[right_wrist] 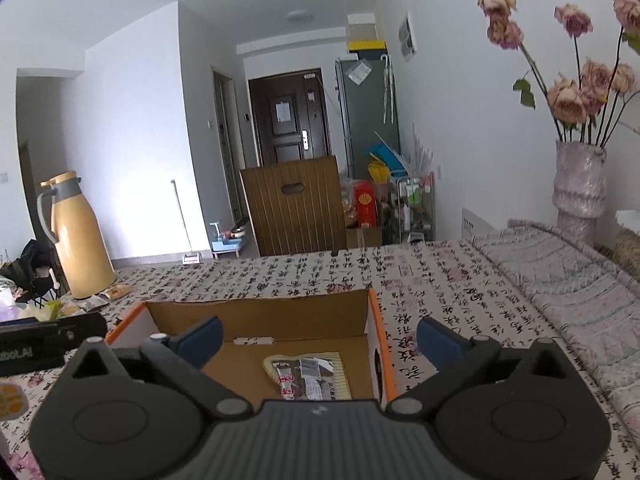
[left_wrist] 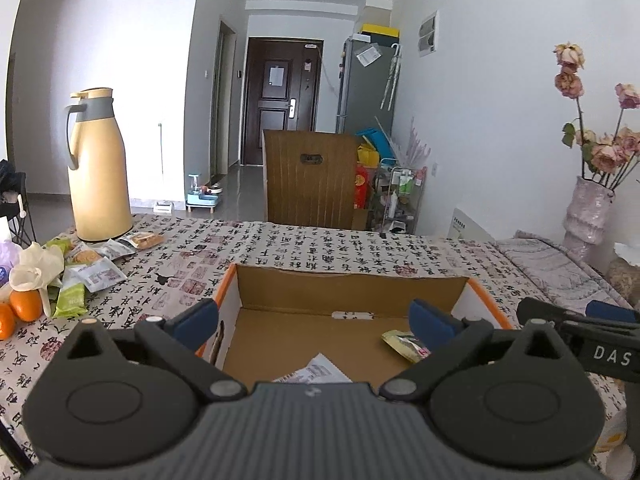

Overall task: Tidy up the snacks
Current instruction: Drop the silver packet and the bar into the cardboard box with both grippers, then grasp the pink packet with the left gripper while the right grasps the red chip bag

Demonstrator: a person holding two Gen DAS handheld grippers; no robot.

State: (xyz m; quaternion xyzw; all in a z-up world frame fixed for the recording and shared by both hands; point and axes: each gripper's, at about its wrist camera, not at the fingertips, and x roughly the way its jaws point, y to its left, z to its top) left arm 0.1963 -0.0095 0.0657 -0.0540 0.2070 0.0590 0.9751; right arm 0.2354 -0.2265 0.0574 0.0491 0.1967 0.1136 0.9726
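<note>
An open cardboard box (left_wrist: 352, 288) with orange edges sits on the patterned tablecloth; it also shows in the right wrist view (right_wrist: 256, 312). Inside lie a white snack packet (left_wrist: 316, 372) and a yellow-green packet (left_wrist: 402, 344), the latter seen in the right wrist view (right_wrist: 306, 374). My left gripper (left_wrist: 316, 320) is open and empty over the box's near side. My right gripper (right_wrist: 318, 336) is open and empty over the box's right wall. Several loose snack packets (left_wrist: 96, 268) lie at the left by the thermos.
A yellow thermos (left_wrist: 100, 168) stands at the table's far left. Oranges (left_wrist: 24, 304) and a crumpled white wrapper (left_wrist: 36, 268) lie beside the snacks. A vase of dried roses (right_wrist: 580, 184) stands at the right on a grey cloth (right_wrist: 560, 280).
</note>
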